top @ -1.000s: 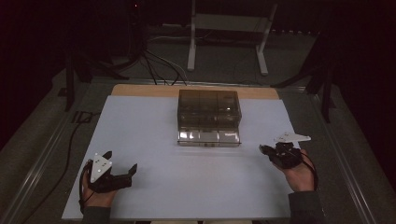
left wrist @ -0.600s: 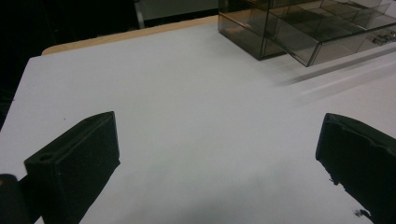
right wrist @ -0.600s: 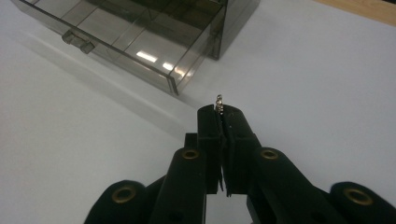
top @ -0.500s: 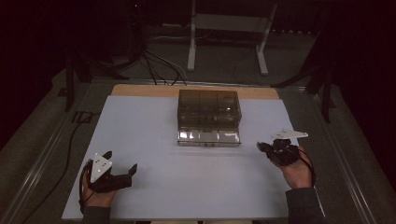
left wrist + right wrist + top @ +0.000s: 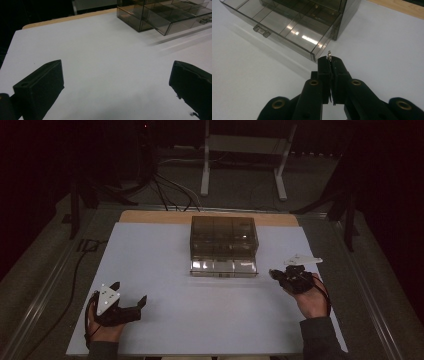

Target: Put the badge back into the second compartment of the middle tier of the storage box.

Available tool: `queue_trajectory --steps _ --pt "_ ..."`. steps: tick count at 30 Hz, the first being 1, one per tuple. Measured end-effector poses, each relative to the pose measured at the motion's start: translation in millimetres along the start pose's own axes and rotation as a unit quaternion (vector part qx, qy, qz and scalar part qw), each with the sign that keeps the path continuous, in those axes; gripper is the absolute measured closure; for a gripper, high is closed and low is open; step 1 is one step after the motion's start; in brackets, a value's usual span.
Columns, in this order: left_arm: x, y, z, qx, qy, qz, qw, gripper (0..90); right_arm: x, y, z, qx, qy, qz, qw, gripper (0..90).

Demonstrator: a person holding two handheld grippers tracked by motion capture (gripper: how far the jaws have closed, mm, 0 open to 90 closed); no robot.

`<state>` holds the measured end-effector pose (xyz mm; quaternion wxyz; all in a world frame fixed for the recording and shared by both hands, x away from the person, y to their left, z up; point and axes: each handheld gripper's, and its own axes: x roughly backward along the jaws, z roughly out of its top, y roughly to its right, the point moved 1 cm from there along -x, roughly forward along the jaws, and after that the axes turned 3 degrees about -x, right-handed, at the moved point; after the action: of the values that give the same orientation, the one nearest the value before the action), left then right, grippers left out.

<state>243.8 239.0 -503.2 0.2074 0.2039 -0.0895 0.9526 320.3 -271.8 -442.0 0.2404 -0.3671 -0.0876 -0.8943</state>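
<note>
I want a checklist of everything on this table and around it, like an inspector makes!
Surface: white board on a wooden tabletop, bare.
Job's things: smoky clear drawer box, bottom drawer pulled out, compartments look empty; tiny metal piece.
Clutter: nothing seen.
Grippers: left tongs open, apart from the box; right tongs shut on the tiny metal piece beside the drawer's corner.
Cables: one trails off the table's left edge; more on the floor behind.
Surroundings: dark room, white stand legs.
</note>
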Motion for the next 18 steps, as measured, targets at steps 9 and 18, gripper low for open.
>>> queue_trajectory --steps 9,18 --pt "-0.2 0.1 0.0 0.0 -0.001 0.0 1.0 0.6 0.6 -0.9 6.0 0.001 0.002 0.001 1.0 87.8" --pt "0.1 -0.1 0.0 0.001 -0.001 0.001 1.0 0.6 0.9 -2.6 12.9 0.0 0.008 0.004 1.0 87.8"
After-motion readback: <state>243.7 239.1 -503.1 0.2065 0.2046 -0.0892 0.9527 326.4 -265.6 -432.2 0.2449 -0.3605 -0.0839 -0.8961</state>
